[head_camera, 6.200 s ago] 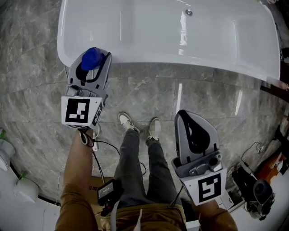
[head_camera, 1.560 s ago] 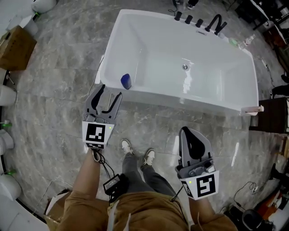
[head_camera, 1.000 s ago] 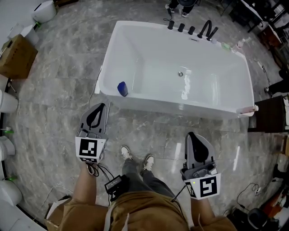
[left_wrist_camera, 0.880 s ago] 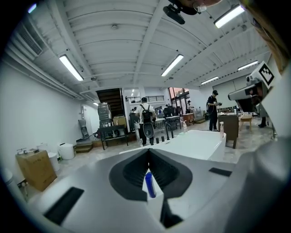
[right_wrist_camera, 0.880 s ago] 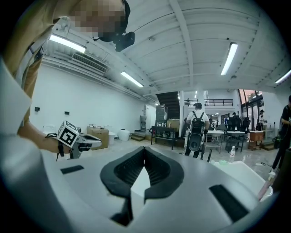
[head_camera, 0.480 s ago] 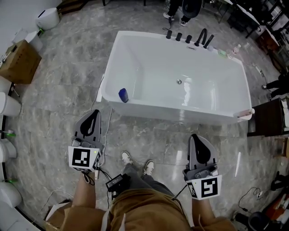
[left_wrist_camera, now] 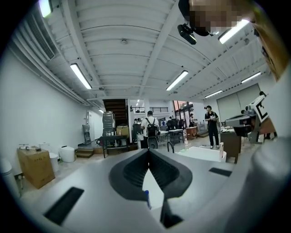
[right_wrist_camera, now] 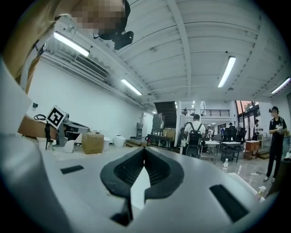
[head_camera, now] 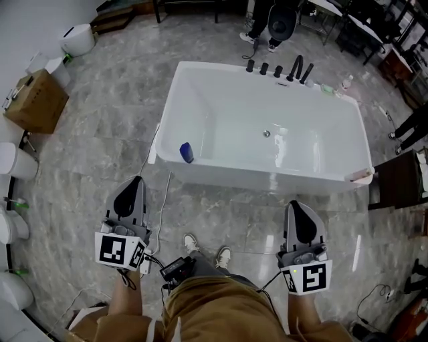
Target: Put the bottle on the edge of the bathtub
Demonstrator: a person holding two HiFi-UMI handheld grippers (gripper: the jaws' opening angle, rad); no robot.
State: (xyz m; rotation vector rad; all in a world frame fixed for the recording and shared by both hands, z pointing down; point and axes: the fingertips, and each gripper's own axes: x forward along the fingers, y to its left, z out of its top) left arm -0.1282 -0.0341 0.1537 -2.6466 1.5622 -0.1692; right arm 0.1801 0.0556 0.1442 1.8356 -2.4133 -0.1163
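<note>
Left gripper [head_camera: 138, 179] fingers pressed together at the tips, nothing between them; its own view shows only the bare opening behind the closed tips. Right gripper [head_camera: 299, 204] same, fingers closed tip to tip and empty. Both point level toward the bathtub [head_camera: 267, 182], held apart from each other at either side of the person's body, well short of the tub's near wall. Marker cube [head_camera: 120, 248] of the left one and marker cube [head_camera: 307, 277] of the right one sit at the rear ends, close to the forearms. Blue bottle [head_camera: 186, 152] stands upright on the tub's near rim, close to the near left corner, well apart from both grippers; it shows as a blue sliver low in the left gripper view too. Black tap fittings [head_camera: 277, 69] line the far rim. Small pink item [head_camera: 361, 176] on the near right corner of the rim, can't tell what. Person's shoes [head_camera: 206, 248] on the grey marble floor [head_camera: 100, 153] between the grippers, small black device [head_camera: 177, 267] with a cable at the waist. Cardboard box [head_camera: 37, 101] on the floor far left. Another person [head_camera: 271, 17] stands beyond the tub's far edge.
</note>
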